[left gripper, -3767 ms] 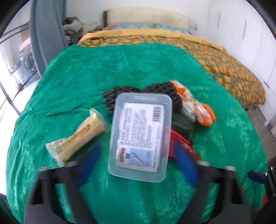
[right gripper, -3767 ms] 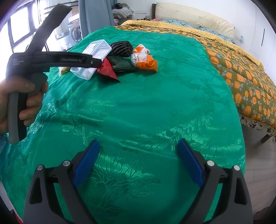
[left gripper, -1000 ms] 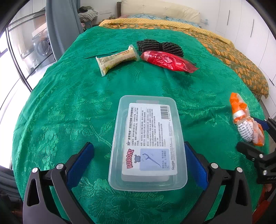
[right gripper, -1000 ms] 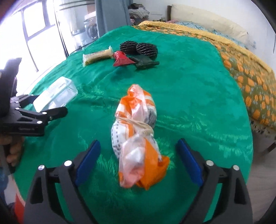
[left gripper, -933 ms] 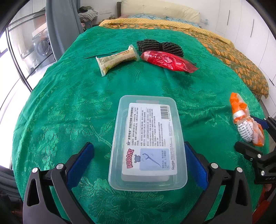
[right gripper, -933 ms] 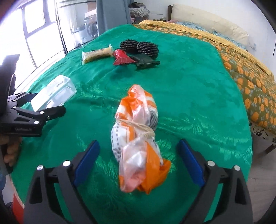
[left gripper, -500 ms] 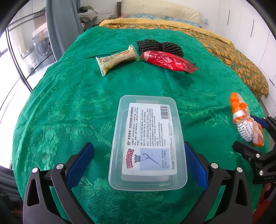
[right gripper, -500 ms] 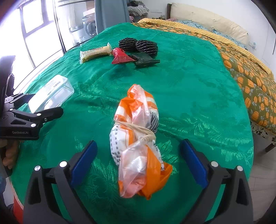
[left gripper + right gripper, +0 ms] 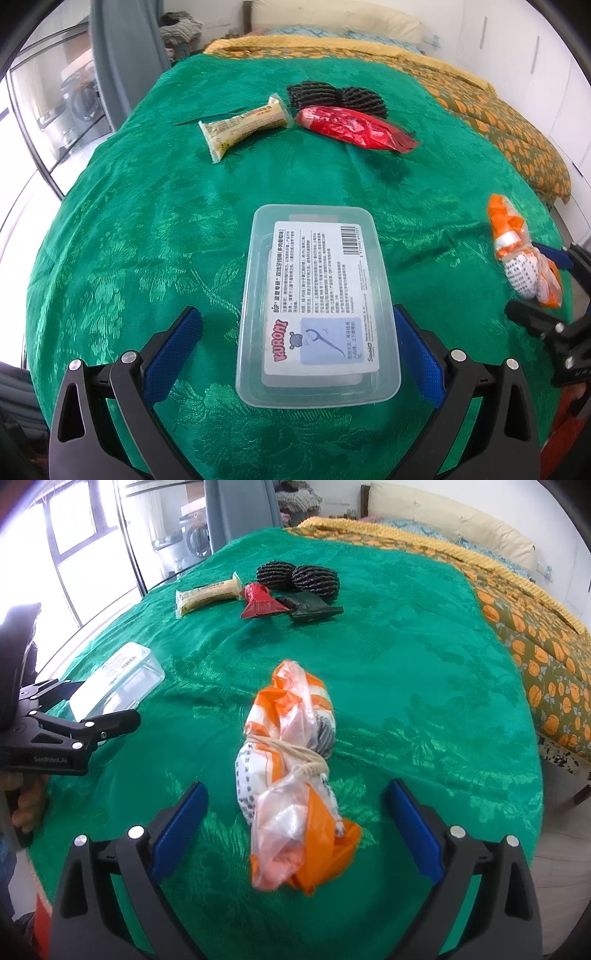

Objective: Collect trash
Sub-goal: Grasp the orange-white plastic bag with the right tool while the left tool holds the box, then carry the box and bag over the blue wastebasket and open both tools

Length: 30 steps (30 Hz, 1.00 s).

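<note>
Trash lies spread over the green bedspread (image 9: 147, 229), and both grippers appear to have set an item down near the front edge, so the step in hand looks like letting go cleanly and going back for the rest. On the left, the left gripper (image 9: 295, 347) stands with its jaws wide; the clear plastic box (image 9: 316, 310) lies flat between the blue pads (image 9: 173, 343), the left pad clearly apart from it and the right one just beside its wall, not squeezing. To leave it well, I would lift straight away so neither pad drags the box. Further right, the right gripper (image 9: 295, 819) has just been opening and is wide too, with the orange-and-white tied bag (image 9: 295, 786) lying between its pads, touching neither. The same clean lift applies here, since loose plastic could snag. Far up the bedspread wait the cream wrapper (image 9: 245, 123), the red packet (image 9: 354, 127), the two black mesh balls (image 9: 297, 576) and the dark green packet (image 9: 314, 611), close together.
</note>
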Each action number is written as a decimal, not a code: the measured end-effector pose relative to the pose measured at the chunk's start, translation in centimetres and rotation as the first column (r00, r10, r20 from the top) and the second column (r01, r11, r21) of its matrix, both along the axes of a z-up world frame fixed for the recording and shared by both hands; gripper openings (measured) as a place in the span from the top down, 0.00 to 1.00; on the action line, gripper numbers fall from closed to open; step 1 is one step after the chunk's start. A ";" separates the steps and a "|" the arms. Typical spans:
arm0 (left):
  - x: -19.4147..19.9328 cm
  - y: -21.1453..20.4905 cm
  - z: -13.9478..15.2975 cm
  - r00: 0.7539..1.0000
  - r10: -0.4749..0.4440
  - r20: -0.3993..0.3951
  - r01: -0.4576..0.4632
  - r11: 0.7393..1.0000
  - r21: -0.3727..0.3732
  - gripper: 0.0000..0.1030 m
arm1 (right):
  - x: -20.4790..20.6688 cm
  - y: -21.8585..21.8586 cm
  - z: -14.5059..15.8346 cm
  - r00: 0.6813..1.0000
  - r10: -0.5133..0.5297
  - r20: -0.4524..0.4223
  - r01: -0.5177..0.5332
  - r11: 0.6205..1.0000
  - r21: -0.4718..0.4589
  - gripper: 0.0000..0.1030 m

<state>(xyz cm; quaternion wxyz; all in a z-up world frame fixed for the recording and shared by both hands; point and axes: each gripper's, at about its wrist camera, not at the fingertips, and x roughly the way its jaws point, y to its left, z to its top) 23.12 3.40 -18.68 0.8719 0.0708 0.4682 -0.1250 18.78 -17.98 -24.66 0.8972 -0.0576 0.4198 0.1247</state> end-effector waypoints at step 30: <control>-6.8 -10.3 4.4 0.982 -0.189 0.031 0.191 0.970 -0.149 0.40 | -7.2 -12.1 4.5 0.990 -0.137 0.018 0.133 0.980 0.147 0.57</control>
